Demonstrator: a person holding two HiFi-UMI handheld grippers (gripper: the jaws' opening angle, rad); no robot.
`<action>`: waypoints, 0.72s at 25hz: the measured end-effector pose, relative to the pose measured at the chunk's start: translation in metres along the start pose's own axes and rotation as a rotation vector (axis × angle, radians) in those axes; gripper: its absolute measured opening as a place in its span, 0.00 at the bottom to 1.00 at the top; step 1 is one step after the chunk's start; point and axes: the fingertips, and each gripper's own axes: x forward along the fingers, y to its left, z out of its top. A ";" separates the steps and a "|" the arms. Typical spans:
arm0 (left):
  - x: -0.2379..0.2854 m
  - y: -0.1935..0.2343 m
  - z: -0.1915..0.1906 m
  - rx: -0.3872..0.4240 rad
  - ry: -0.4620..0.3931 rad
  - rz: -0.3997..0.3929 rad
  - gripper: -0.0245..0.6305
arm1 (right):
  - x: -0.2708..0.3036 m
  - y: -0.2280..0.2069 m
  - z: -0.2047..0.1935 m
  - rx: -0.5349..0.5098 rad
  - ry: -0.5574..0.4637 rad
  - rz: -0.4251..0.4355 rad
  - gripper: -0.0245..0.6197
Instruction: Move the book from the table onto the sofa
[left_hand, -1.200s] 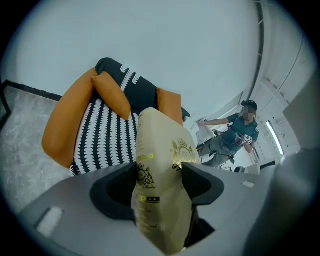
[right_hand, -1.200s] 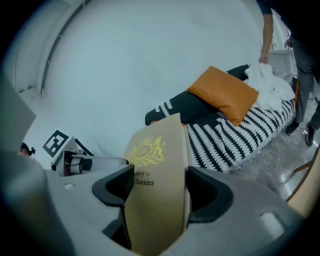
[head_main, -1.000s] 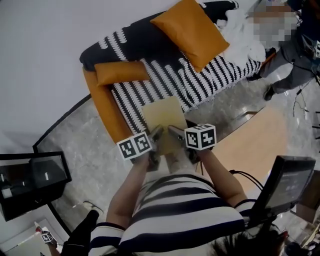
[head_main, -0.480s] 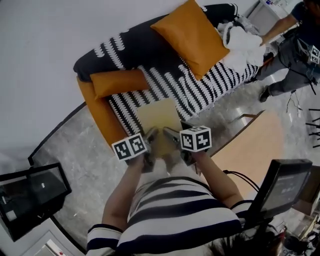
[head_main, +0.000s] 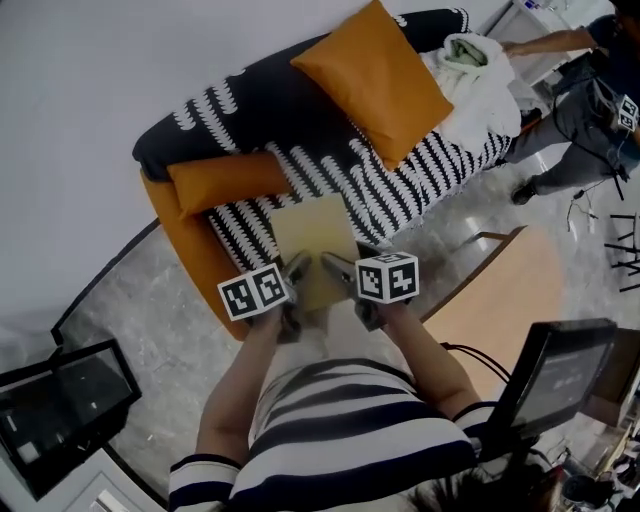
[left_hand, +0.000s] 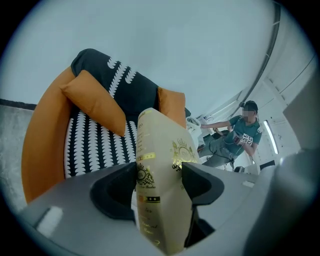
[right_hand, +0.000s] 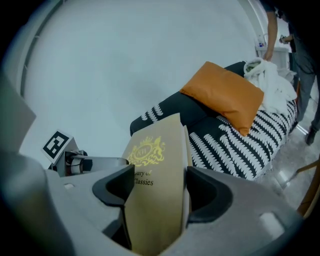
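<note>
A thick tan book (head_main: 315, 245) with gold print is held level between both grippers, over the front edge of the sofa seat (head_main: 330, 185). My left gripper (head_main: 297, 285) is shut on the book's spine edge (left_hand: 160, 185), and my right gripper (head_main: 340, 280) is shut on its other side (right_hand: 157, 195). The sofa has a black and white patterned seat, an orange arm (head_main: 190, 250), a large orange cushion (head_main: 375, 75) and an orange bolster (head_main: 225, 180).
White and green cloth (head_main: 475, 65) lies at the sofa's far end. A person (head_main: 580, 100) stands at the upper right. A wooden table (head_main: 510, 290) is to my right, a monitor (head_main: 555, 375) at lower right, and dark equipment (head_main: 55, 410) at lower left.
Both grippers have carried the book farther toward the sofa; it now overlaps more of the seat. The grip on it looks the same.
</note>
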 end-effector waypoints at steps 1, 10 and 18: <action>0.005 0.000 0.006 -0.001 -0.004 0.007 0.48 | 0.004 -0.004 0.006 0.003 0.002 0.004 0.55; 0.062 0.002 0.061 -0.066 -0.033 0.047 0.48 | 0.047 -0.042 0.069 -0.021 0.055 0.045 0.54; 0.127 0.009 0.105 -0.064 -0.010 0.062 0.48 | 0.090 -0.092 0.112 0.006 0.096 0.039 0.54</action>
